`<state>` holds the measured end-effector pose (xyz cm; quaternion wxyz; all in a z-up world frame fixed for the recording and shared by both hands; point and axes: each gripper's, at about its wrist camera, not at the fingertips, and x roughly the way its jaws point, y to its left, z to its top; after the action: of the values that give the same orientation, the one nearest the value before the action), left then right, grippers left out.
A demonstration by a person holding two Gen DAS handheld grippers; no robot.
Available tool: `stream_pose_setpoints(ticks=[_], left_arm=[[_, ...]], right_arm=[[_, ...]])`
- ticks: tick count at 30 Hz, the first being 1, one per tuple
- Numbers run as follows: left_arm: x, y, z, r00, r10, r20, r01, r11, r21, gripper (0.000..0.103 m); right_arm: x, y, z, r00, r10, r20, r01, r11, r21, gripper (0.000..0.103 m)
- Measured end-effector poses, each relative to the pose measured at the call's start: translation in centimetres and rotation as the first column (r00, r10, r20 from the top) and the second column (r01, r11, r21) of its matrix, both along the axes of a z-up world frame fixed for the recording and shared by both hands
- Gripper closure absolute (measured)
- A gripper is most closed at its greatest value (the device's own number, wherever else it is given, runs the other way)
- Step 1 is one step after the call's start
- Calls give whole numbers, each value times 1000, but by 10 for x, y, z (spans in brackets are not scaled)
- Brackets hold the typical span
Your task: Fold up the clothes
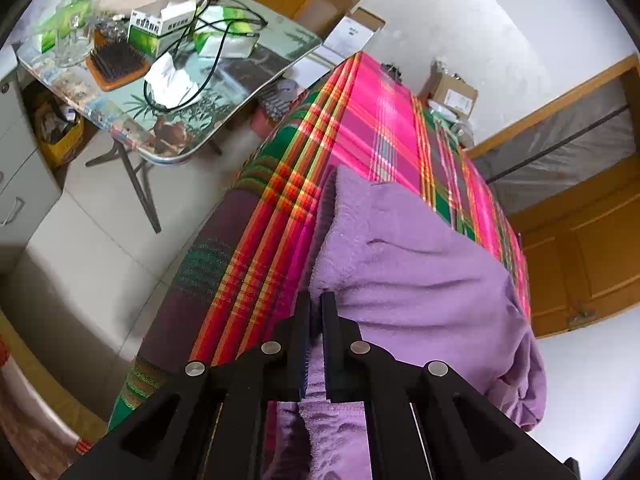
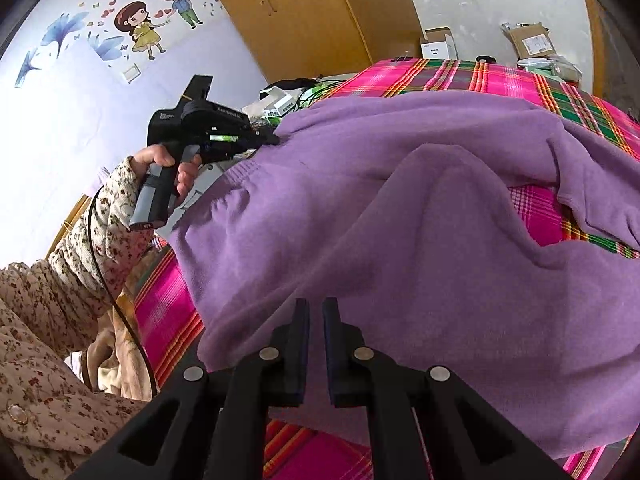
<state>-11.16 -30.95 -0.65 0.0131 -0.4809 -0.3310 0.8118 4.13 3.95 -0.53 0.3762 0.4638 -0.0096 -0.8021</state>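
— What is that soft thing?
— A purple fuzzy garment (image 2: 400, 220). It lies in a rumpled heap, with big folds, and one edge is lifted up.
— Where is it?
— On a pink checked cloth (image 1: 360, 120).

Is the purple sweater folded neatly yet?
Not yet. The purple sweater lies rumpled and partly lifted over the plaid cloth, pinched by the left gripper.

Fuzzy matt purple garment (image 2: 400, 220), woven plaid cloth (image 1: 360, 120) — glossy tabletop (image 1: 248, 64)
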Motion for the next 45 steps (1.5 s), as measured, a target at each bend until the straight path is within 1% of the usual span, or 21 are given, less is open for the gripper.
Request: stream_pose_setpoints(ticks=[2,5,7,9,10,12,13,15,16,17,21,22,24,27,30,33,34,38,41,45], left_arm=[[3,1,1,1000,-4,16,4,1000,-4,93],[15,5,10,1000,-10,24,11,999,-51,93],[29,10,20,1000,-22,-1,21,996,-83,93],[44,16,29,999,-34,-25,31,993,-113,93],[53,19,33,999,-38,-36,34,992,-121,93],[70,28,36,998,-48,-51,42,993,-111,83],[78,32,38,997,-53,-59,47,993,-107,83],[95,43,40,995,-69,-68,62,993,-99,83],[103,50,40,994,-79,-70,73,993,-95,83],[109,57,40,993,-91,-71,84,992,-94,83],[131,94,40,985,-161,-67,154,983,-98,83],[135,104,41,981,-181,-71,174,979,-104,83],[144,123,42,972,-222,-78,213,970,-117,77],[158,146,39,962,-258,-88,247,962,-117,76],[167,165,27,958,-279,-68,270,955,-123,76],[175,177,17,959,-280,-47,272,954,-123,76],[178,180,15,959,-279,-42,272,955,-121,76],[186,189,9,966,-258,-27,252,958,-140,76],[187,191,7,971,-236,-27,230,963,-139,76],[186,194,7,974,-224,-21,218,963,-155,76]], right_arm=[[2,5,2,1000,-20,-13,20,1000,3,96],[3,20,5,997,-79,-27,79,997,4,95],[7,38,6,989,-146,-36,146,989,0,95],[9,57,8,975,-217,-46,217,976,1,95],[11,70,9,963,-264,-56,265,964,11,94],[14,91,10,936,-345,-69,347,938,15,92],[17,105,10,917,-392,-75,394,919,17,90],[22,137,9,870,-486,-89,490,872,27,86],[25,152,8,841,-533,-91,537,843,28,85],[29,169,7,806,-584,-91,589,808,27,85],[42,218,4,696,-712,-88,715,699,3,81],[45,229,3,674,-734,-84,737,676,-3,81],[51,245,2,645,-759,-86,762,648,-3,80],[56,261,0,618,-778,-115,785,620,21,78],[56,284,-3,598,-794,-113,799,601,3,72],[44,302,-6,575,-810,-110,815,579,-5,69],[38,306,-7,574,-811,-110,816,577,1,69],[13,313,-14,590,-799,-113,807,589,45,68],[-6,318,-19,599,-793,-113,801,594,81,68],[-21,324,-21,616,-781,-104,787,616,38,68]])
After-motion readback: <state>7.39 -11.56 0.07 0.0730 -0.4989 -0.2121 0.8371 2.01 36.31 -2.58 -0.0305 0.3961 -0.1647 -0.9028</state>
